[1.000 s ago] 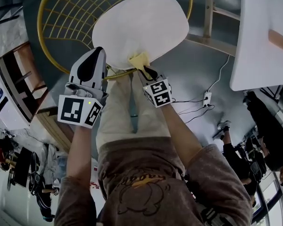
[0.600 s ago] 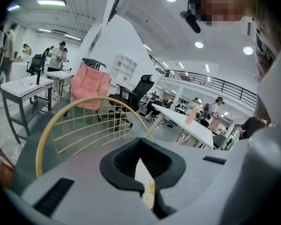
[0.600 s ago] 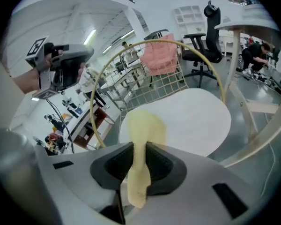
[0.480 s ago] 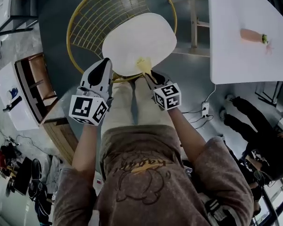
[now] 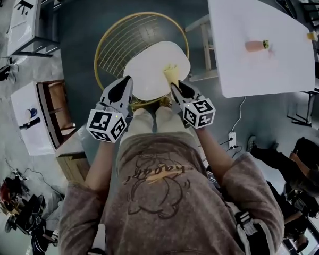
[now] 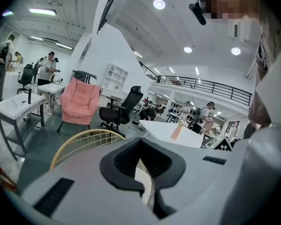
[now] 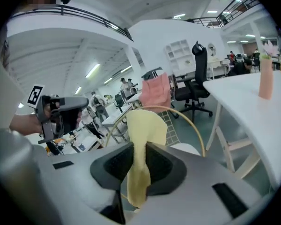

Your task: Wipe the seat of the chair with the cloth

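Pale chair seat (image 5: 149, 70) underneath — yellow cloth (image 7: 145, 125) between right gripper (image 7: 138, 165) jaws.

A white table with rounded corners (image 5: 276, 62) stands to the right of my fingers (image 5: 176, 89), with a pink bottle (image 5: 253, 45) upright on top. To their left sits a brown wooden cabinet (image 5: 50, 110). Behind them to the right, a white power strip (image 5: 232, 140) lies on the grey floor (image 5: 80, 31).

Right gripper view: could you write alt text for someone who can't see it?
The right gripper pinches a pale yellow cloth between its jaws. Behind it stand a yellow wire chair and a white table carrying a pink bottle.
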Motion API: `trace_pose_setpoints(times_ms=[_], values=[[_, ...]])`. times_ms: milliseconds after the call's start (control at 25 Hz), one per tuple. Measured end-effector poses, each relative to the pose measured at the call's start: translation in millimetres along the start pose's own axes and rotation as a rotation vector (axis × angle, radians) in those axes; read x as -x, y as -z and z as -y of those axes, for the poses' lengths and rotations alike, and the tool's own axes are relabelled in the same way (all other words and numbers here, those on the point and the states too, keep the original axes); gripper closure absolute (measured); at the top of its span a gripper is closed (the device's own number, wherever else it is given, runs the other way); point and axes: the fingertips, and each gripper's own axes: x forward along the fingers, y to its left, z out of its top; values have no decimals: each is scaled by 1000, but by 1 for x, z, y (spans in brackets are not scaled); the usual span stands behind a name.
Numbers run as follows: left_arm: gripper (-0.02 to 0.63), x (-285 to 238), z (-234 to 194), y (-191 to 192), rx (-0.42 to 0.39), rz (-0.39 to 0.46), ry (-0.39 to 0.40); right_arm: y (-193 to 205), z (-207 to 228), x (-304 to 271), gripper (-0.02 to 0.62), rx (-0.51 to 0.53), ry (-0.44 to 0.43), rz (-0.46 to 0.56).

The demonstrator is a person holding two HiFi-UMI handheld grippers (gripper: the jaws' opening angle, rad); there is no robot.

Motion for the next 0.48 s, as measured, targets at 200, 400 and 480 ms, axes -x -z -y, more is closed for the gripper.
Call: trace_pose_setpoints(times_ms=[200,400,480], values=[[598,18,19,-27,-23,18,12,-54,-17,34,500,45,1,100],[598,29,37,-57,-67,47,40,-100,-29,70,500,90,3,200],[598,34,36,-67,-69,65,38,-115,-35,81,500,99,3,237]])
